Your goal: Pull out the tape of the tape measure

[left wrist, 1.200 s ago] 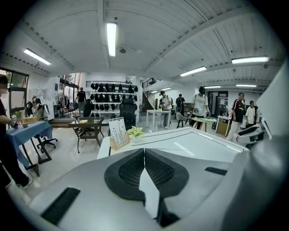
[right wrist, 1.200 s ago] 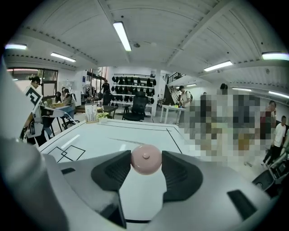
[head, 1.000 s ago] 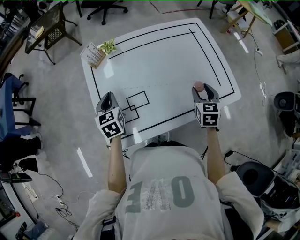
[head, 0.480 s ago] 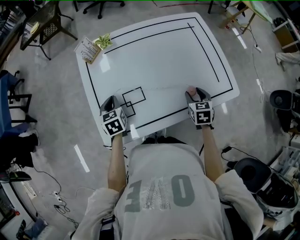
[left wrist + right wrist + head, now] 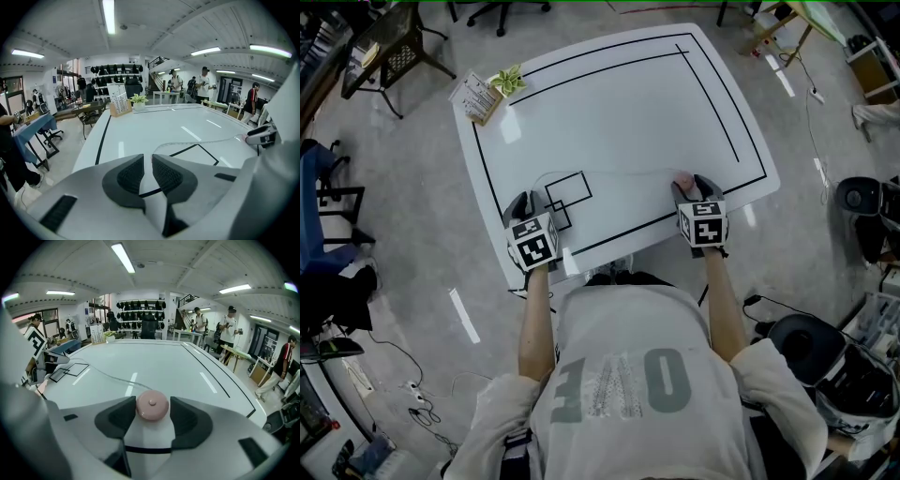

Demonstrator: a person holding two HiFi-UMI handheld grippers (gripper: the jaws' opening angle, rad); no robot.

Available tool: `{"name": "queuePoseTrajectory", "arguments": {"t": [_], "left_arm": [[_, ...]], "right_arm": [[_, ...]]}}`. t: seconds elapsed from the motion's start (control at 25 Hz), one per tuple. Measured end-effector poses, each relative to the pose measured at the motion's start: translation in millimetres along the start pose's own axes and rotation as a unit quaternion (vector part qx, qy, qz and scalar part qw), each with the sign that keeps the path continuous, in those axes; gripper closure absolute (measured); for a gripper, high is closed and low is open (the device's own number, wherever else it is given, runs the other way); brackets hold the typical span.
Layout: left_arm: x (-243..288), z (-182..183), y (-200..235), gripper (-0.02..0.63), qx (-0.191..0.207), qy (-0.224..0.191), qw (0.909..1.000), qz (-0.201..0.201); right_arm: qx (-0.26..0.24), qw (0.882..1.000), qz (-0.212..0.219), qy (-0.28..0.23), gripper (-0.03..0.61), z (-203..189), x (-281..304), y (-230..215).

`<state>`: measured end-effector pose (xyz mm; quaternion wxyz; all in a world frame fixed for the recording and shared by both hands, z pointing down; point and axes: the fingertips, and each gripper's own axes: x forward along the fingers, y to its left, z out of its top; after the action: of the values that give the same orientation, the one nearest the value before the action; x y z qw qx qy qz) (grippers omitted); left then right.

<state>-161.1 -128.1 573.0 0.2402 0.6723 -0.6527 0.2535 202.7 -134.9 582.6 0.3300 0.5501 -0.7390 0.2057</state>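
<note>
A small round pink tape measure (image 5: 152, 405) sits between the jaws of my right gripper (image 5: 152, 412), which is shut on it near the table's front right edge; the same tape measure (image 5: 682, 178) peeks out ahead of the right gripper (image 5: 687, 186) in the head view. Its thin pale tape (image 5: 609, 174) runs slack across the white table (image 5: 619, 103) to my left gripper (image 5: 523, 206). The left gripper (image 5: 147, 161) is shut on the tape's end, and the tape (image 5: 201, 142) curves off to the right from it.
Black border lines and two small overlapping black rectangles (image 5: 567, 190) mark the table. A wooden card holder (image 5: 480, 97) and a small plant (image 5: 508, 82) stand at the far left corner. Chairs, desks and cables ring the table on the floor; people stand far behind.
Both grippers have sunk toward the table near its front edge, the right one still on the pink tape measure. The tape now lies slack on the tabletop between them.
</note>
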Motion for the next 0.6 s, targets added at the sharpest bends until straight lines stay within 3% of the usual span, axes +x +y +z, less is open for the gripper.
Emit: {"name": "queuePoseTrajectory", "arguments": {"t": [0.12,0.24,0.6], "left_arm": [[-1,-2,1,0.572,0.000,0.004,1.0000,0.003],[-1,-1,3,0.496,-0.008,0.007,0.9999,0.003],[-28,64,16,0.497,-0.007,-0.056,0.9984,0.004]], "right_arm": [[-0.001,1.000,0.001,0.000,0.347,1,-2,-1],[0.002,1.000,-0.001,-0.010,0.341,7,-6,-4],[0.019,0.994,-0.026,-0.103,0.341,77,-44,-22]]}}
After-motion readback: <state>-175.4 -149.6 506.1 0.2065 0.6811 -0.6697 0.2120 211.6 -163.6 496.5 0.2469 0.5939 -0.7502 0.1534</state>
